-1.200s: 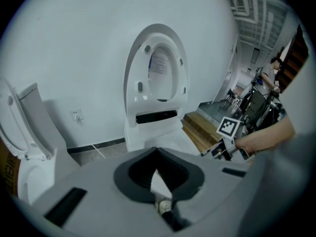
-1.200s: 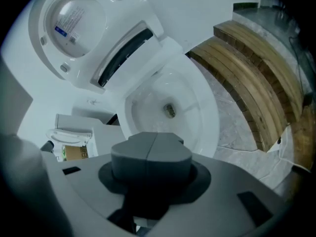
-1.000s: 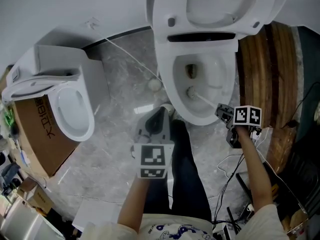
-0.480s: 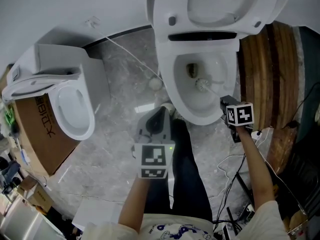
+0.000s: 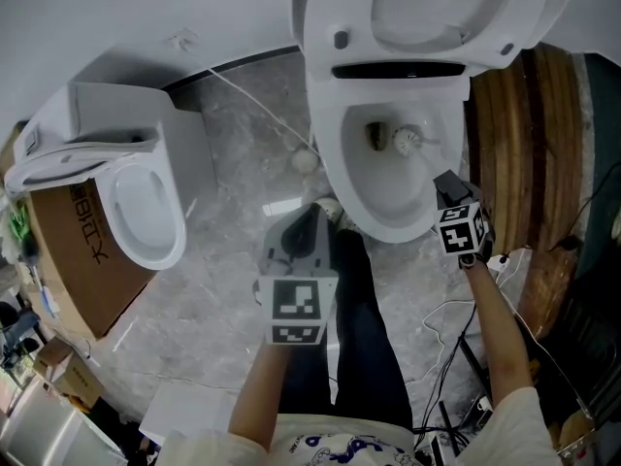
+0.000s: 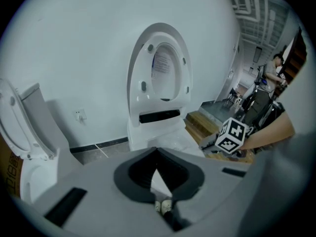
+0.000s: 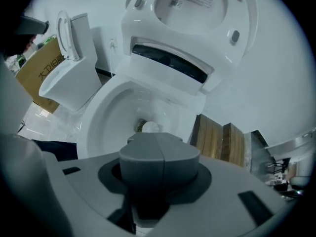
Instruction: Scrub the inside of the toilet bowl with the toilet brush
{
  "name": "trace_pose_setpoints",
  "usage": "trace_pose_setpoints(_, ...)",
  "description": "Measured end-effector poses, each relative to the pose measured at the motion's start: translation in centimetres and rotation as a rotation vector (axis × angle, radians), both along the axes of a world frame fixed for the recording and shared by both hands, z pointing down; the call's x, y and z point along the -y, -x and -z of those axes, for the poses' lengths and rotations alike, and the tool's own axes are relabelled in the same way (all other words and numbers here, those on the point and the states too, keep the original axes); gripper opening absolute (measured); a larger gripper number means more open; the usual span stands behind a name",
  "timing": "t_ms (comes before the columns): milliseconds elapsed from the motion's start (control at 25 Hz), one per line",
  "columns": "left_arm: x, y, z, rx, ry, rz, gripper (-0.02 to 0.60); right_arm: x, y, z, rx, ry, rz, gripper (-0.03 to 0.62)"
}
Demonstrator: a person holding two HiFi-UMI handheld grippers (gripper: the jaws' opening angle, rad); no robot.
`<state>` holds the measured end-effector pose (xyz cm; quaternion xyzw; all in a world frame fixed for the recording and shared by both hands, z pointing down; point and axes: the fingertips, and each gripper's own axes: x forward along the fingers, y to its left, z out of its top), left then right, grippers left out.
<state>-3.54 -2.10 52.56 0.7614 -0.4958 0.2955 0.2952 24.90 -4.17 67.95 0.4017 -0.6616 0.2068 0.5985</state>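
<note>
Right gripper view: your closed jaws block most of the toilet brush (image 7: 149, 127). Only a bit of its pale head shows above them, down in the toilet bowl (image 7: 106, 115). The handle is hidden behind the jaws. Right claw (image 7: 159, 157): pressed fully together, seam down the middle, clamped on that handle.

Head view: the head of the toilet brush (image 5: 408, 141) sits low inside the toilet bowl (image 5: 340, 178), just to the right of the dark drain opening (image 5: 375, 136). The handle running back to your right claw (image 5: 444, 184) is thin and hard to trace against the white porcelain. Whether the bristles touch the porcelain cannot be told. The seat and lid (image 5: 427, 13) stand raised, with the top cut off by the frame edge.

Pose: your right forearm (image 5: 497, 328) reaches up from the lower right. That claw is at the bowl's front right rim, angled in toward the drain. Your left claw (image 5: 310, 217) is held over the floor (image 5: 223, 260) just in front of the bowl, above a dark trouser leg (image 5: 364, 338). It points toward the bowl, well apart from the brush.

Left gripper view: left claw (image 6: 157, 152) tips meet with nothing between them. A narrow wedge of gap shows behind the tips.
</note>
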Motion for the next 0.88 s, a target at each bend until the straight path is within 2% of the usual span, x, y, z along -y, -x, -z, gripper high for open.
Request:
trace_pose_setpoints(160,-0.1,0.0,-0.1,-0.004,0.004,-0.001,0.003,-1.4,-0.1,-0.1,-0.022,0.005,0.027,0.169)
trace_pose_setpoints(320,-0.1,0.0,0.1,-0.008,0.003,-0.003,0.002,-4.4,0.0,-0.1,0.004,0.055,-0.024,0.169)
trace_pose_setpoints(400,-0.1,0.1,0.2,-0.010,0.003,0.004,0.003,-6.1,0.4,-0.3,0.041,0.089,-0.097,0.169)
trace_pose_setpoints(680,0.4,0.4,1.3,-0.025,-0.009,0.027,0.003,-9.9,3.8,-0.8,0.225,0.175,-0.473,0.167)
trace_pose_setpoints(880,1.0,0.1,2.4,-0.034,-0.030,0.025,0.003,-9.4,6.7,-0.5,0.290,0.177,-0.592,0.166)
